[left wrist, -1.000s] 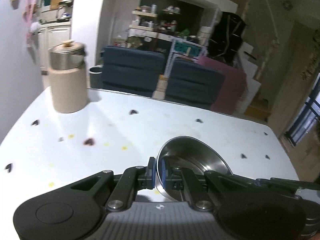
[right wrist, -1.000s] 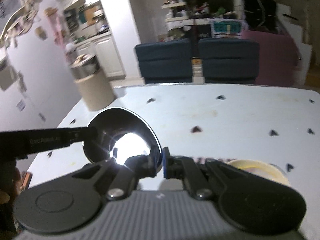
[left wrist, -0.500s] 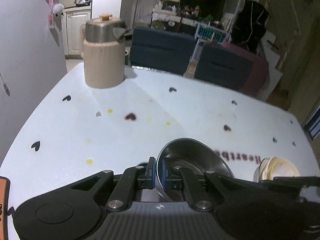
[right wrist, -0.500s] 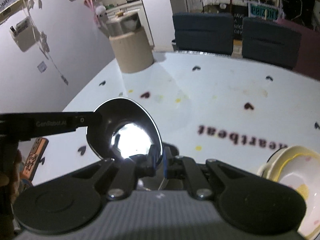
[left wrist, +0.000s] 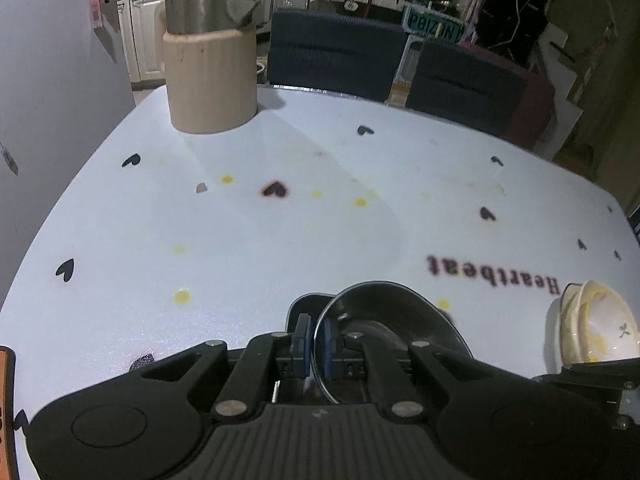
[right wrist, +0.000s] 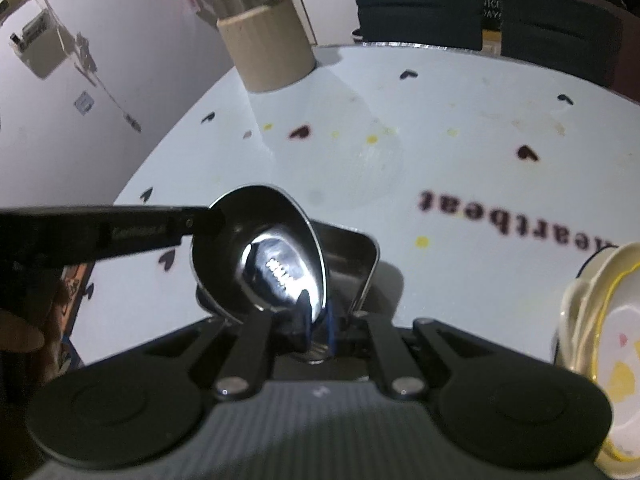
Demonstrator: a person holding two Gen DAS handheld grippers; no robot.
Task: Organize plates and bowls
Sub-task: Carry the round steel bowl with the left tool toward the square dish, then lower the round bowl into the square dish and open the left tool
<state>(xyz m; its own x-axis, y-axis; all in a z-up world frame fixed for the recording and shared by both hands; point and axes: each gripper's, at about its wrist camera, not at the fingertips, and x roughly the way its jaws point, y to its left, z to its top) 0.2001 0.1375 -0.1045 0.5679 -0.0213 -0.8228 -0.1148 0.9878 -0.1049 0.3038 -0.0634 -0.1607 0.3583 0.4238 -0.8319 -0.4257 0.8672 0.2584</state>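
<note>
A shiny steel bowl [left wrist: 394, 316] [right wrist: 260, 256] hangs tilted just above the white table [left wrist: 280, 240]. My left gripper [left wrist: 316, 344] is shut on its rim, and in the right wrist view a left fingertip [right wrist: 208, 220] meets the bowl's left edge. My right gripper [right wrist: 319, 334] pinches the same bowl's near rim between its blue pads. Under and behind the bowl sits a square steel dish [right wrist: 352, 256] [left wrist: 304, 306]. A stack of cream bowls [left wrist: 596, 328] [right wrist: 608, 344] stands to the right.
A tan canister with a steel lid [left wrist: 210, 60] [right wrist: 264, 40] stands at the table's far left. Dark blue chairs [left wrist: 336, 56] line the far edge. An orange object [left wrist: 6, 400] lies at the near left edge. A wall runs along the left side.
Both grippers have sunk toward the table with the steel bowl and now point more steeply down. The square steel dish has come into view beneath the bowl.
</note>
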